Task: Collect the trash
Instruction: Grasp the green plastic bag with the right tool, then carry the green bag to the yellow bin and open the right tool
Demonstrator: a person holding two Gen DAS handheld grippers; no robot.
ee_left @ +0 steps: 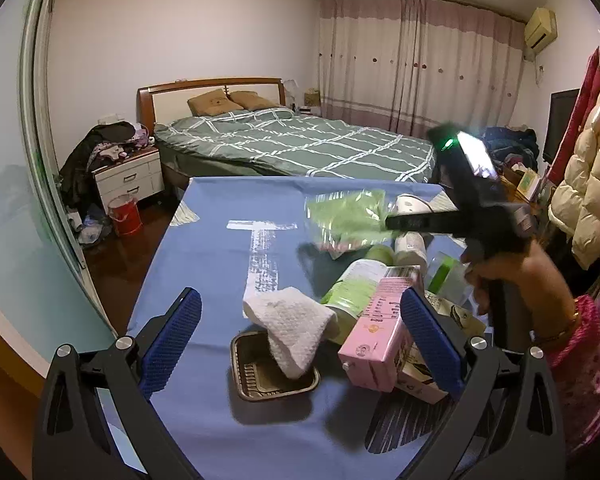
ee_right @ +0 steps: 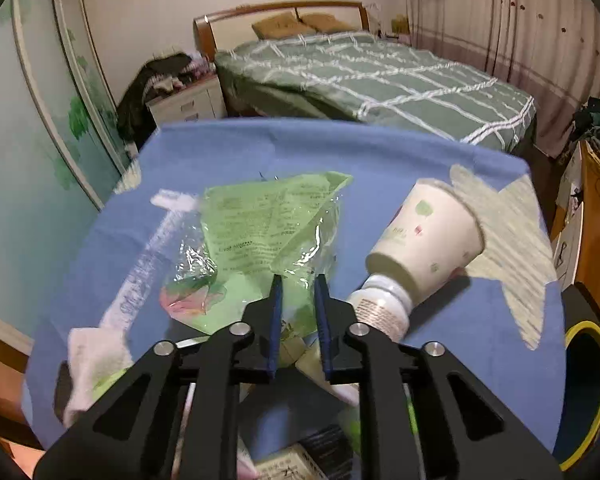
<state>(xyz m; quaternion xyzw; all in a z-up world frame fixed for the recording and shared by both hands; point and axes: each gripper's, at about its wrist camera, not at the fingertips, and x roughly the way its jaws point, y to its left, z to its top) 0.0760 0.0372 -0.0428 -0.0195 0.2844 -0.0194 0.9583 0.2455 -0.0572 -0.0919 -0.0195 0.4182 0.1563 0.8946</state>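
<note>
My right gripper point(ee_right: 298, 280) is shut on a green and clear plastic wrapper point(ee_right: 268, 232) and holds it above the blue table point(ee_right: 380, 152); the wrapper also shows in the left wrist view point(ee_left: 346, 218), off the table. My left gripper point(ee_left: 300, 320) is open and empty, low over the near table. Between its fingers lie a white paper towel point(ee_left: 292, 328) draped over a brown foil tray point(ee_left: 268, 384), a pink carton point(ee_left: 376, 332) and a green-labelled bottle point(ee_left: 352, 288). A paper cup point(ee_right: 428, 236) sits tipped on a white bottle point(ee_right: 380, 308).
A yellow-rimmed bin point(ee_right: 588, 392) stands right of the table. A bed point(ee_left: 300, 144) lies beyond the table's far edge, a nightstand point(ee_left: 128, 180) and a red bucket point(ee_left: 124, 216) at the left. Coats point(ee_left: 592, 160) hang on the right.
</note>
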